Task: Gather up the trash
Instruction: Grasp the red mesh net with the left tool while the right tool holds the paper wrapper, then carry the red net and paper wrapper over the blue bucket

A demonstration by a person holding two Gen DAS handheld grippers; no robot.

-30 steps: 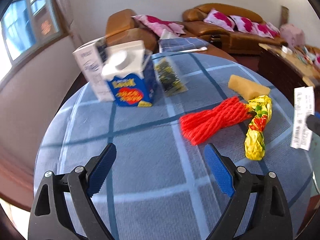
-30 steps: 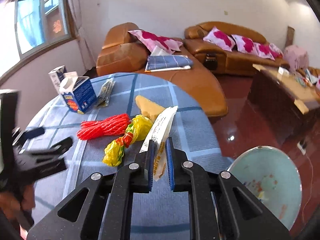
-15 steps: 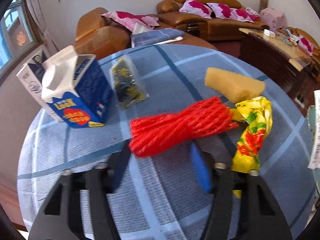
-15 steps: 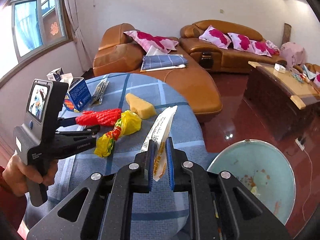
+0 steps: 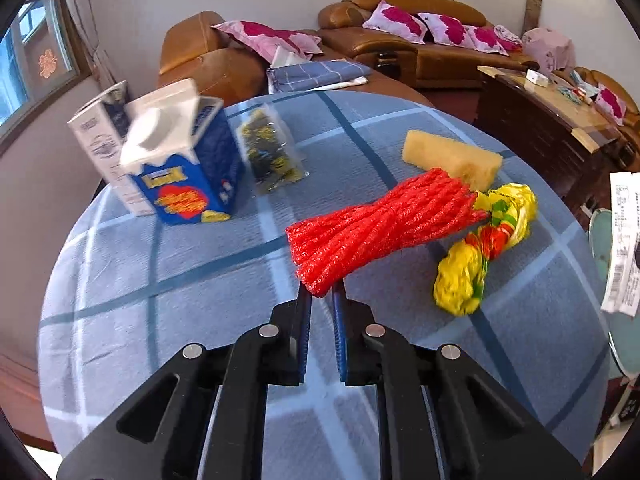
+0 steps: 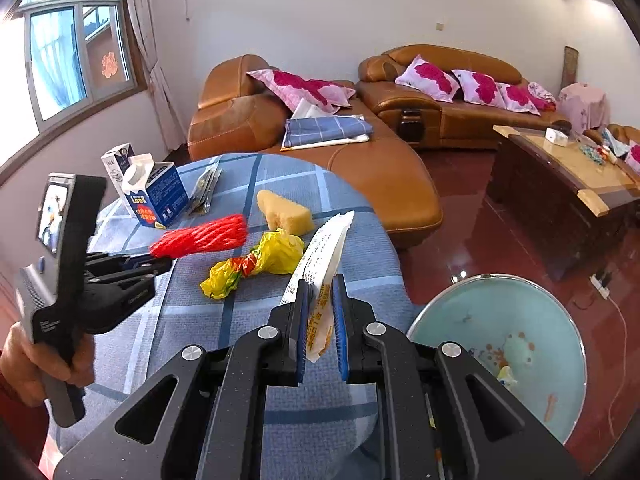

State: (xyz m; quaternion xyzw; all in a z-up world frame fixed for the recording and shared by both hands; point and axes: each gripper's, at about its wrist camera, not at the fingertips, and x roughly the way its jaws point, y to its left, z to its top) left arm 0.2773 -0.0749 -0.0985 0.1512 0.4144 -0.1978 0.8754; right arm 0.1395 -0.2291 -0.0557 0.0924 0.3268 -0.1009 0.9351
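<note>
— Jaws first: your left gripper (image 5: pixel 320 300) is clenched on the near end of the red mesh bundle (image 5: pixel 380 224), and your right gripper (image 6: pixel 320 320) pinches the white wrapper (image 6: pixel 324 256).

— Where next?

— Lift the bundle clear of the yellow bag (image 5: pixel 480 252) it touches on the surface (image 5: pixel 180 320), then carry both over the teal bin (image 6: pixel 500 340) beside the table before you let go.

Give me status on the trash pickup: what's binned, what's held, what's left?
Done: the teal bin already holds a few scraps. In hand: left gripper is shut on the red foam net; right gripper is shut on the white wrapper, near the bin. Left on the table: yellow bag, sponge, blue carton, white carton, clear packet.
</note>
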